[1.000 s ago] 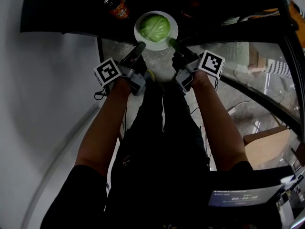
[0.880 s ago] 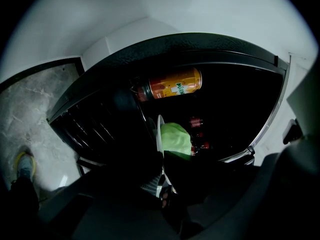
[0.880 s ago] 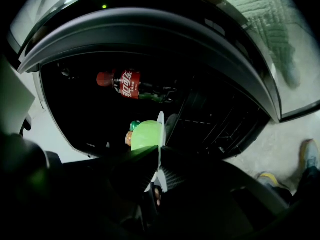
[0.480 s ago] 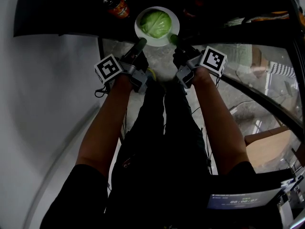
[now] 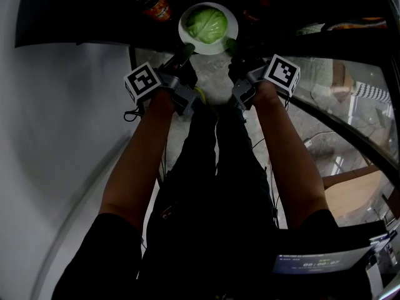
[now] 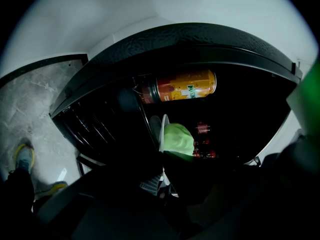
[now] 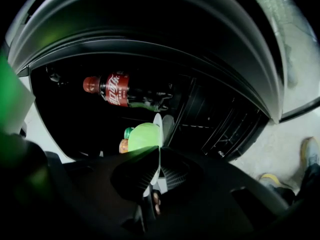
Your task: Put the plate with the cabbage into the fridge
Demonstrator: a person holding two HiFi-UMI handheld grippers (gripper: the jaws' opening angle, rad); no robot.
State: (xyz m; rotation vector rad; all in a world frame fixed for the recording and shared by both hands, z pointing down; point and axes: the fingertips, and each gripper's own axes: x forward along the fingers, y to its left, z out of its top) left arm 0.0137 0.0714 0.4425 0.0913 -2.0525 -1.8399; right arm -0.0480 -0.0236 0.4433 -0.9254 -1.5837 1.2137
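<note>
Dark and open, the black fridge [image 5: 94, 11] fills the far side of the scene, with grey speckled floor [image 6: 30, 99] in front of it.

The left gripper [image 6: 161, 176] has its ribbed fingers [image 6: 150, 184] closed on the rim of a round white plate [image 5: 232, 24]. They grip at about 7 o'clock on the rim in the head view. The right gripper [image 7: 156, 169] is clamped on the same rim at about 5 o'clock. A pale green, round head of cabbage [image 5: 207, 25] sits in the middle of the plate. The plate is at 12 o'clock from the person, carried at the mouth of the fridge, and I cannot tell whether it rests on a shelf yet.

This looks like the insertion step. The next move likely calls for both grippers to advance together and keep the plate level so the cabbage does not roll. They would then lower it onto a free patch of shelf before the fingers part.

Count:
- One plate, one cabbage and two grippers.
- One orange metal drinks can [image 5: 153, 5] at 11 o'clock of the plate.
- One plastic cola bottle with a red label [image 7: 117, 94].
- A few small containers [image 6: 202, 141] deeper in, too dim to count.
</note>
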